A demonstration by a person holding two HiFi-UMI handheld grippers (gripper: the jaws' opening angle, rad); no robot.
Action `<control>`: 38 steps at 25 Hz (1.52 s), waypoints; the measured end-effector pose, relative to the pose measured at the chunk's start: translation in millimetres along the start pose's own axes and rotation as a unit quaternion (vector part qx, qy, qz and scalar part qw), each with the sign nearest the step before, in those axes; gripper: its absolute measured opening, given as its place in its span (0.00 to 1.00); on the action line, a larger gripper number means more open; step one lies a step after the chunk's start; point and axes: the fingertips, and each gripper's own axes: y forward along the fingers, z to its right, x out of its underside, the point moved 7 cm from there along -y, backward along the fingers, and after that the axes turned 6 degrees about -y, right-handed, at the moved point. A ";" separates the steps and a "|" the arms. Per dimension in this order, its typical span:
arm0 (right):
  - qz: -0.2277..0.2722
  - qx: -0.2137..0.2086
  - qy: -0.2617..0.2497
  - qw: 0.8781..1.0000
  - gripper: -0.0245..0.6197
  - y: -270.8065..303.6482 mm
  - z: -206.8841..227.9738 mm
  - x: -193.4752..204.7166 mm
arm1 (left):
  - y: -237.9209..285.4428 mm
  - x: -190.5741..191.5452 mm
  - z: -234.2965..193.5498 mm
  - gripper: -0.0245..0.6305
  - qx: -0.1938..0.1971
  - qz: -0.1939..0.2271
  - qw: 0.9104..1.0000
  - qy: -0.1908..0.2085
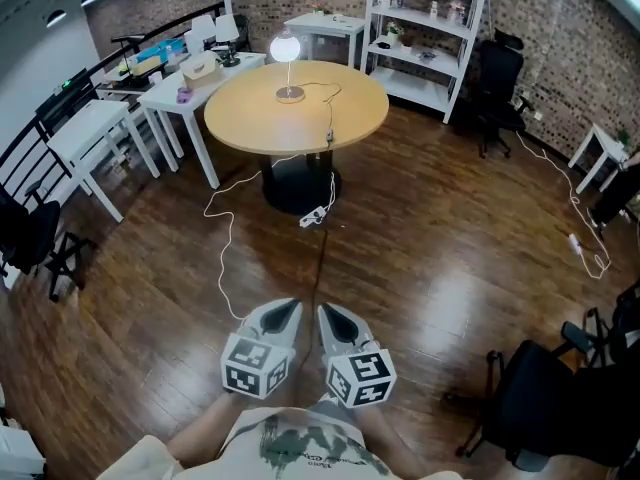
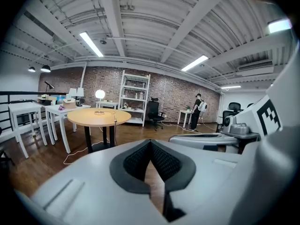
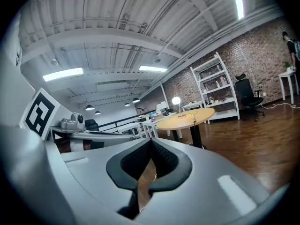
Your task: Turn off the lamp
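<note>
Nearest, well short of the round table (image 1: 250, 118): left gripper (image 1: 288, 308) and right gripper (image 1: 330, 311), side by side, almost touching. Left gripper view: pads meet at the tip, nothing between them. Right gripper view: same, jaws together, empty. Floor between grippers and table: white cable (image 1: 225, 258) loops toward the table foot, and a power strip (image 1: 312, 217) lies just in front of the table base. A thin cord (image 1: 330, 118) runs across the tabletop and drops over the near edge. The lamp (image 1: 286, 48) stands upright on the far half of the table, globe lit; it is also seen in the left gripper view (image 2: 100, 94) and the right gripper view (image 3: 176, 101). A white shelf unit (image 1: 425, 28) stands beyond the table, to its right. Handling guess: the lamp looks light, with a slim stem, flat round base and a globe that is probably fragile, so it is easy to tip, so don't squeeze the globe. Work the switch instead; whether it sits on the cord or the base is too small to tell. Steady it at the base if needed. A closed jaw tip should do for a press. Pose: both grippers are held low against the body, forearms tucked in, tips pointing forward at the table, nowhere near reaching range.
</note>
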 end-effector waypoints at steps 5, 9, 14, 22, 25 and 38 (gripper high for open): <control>-0.004 -0.020 -0.010 1.000 0.04 8.4 52.8 -11.1 | 39.4 -13.2 15.8 0.03 -0.017 0.006 1.000 0.013; -0.010 -0.031 -0.026 0.999 0.04 33.8 72.2 -22.9 | 58.1 -24.0 -2.6 0.03 -0.040 0.012 0.999 0.005; -0.027 -0.037 -0.035 0.998 0.04 66.5 78.6 -23.6 | 80.7 -27.2 -30.1 0.03 -0.045 0.012 0.999 0.008; -0.041 -0.010 -0.055 0.998 0.04 157.1 87.7 -41.4 | 144.9 -61.3 -106.8 0.03 -0.004 0.027 0.999 -0.017; -0.046 0.005 -0.051 0.998 0.04 200.1 87.3 -49.6 | 167.2 -81.1 -144.5 0.03 0.014 0.031 0.999 -0.021; -0.058 0.047 -0.061 0.995 0.04 370.6 61.2 -79.6 | 217.6 -144.6 -308.5 0.03 0.060 0.028 0.997 -0.031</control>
